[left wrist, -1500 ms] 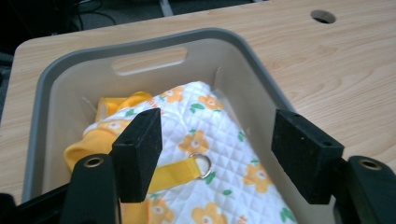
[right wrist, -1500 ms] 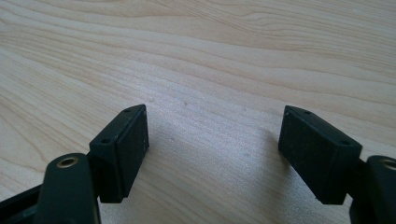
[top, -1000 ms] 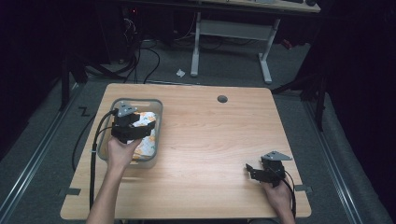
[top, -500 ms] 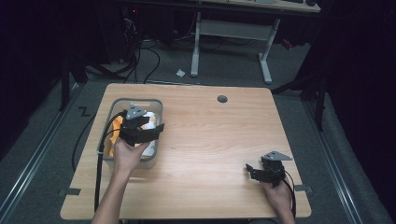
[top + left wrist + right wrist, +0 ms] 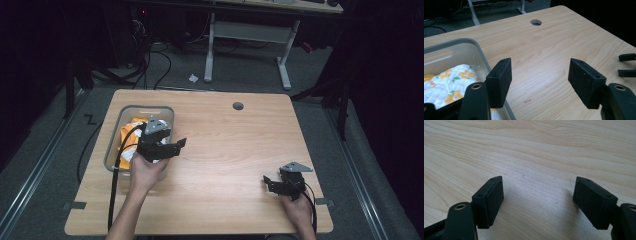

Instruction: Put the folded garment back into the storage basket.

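Note:
A clear plastic bin (image 5: 145, 107) stands on the left of the wooden table (image 5: 235, 145). Inside it lies a white cloth with orange flowers (image 5: 131, 131). My left gripper (image 5: 176, 147) hovers over the bin's right rim, pointing right, open and holding nothing. In the left gripper view its jaws (image 5: 541, 82) stand wide apart, with the bin's rim (image 5: 461, 42) and the cloth (image 5: 449, 80) at the lower left. My right gripper (image 5: 266, 181) rests low near the table's front right, open and holding nothing. In the right gripper view its jaws (image 5: 539, 200) frame bare wood.
A round cable hole (image 5: 238, 106) sits near the table's far edge, also seen in the left gripper view as a hole (image 5: 536, 22). A cable (image 5: 116, 175) trails from the left gripper off the front edge. Another desk's legs (image 5: 247, 45) stand beyond.
The left gripper has risen from over the cloth in the bin and swung right to the bin's right rim, jaws now pointing across the table. The right gripper has not moved.

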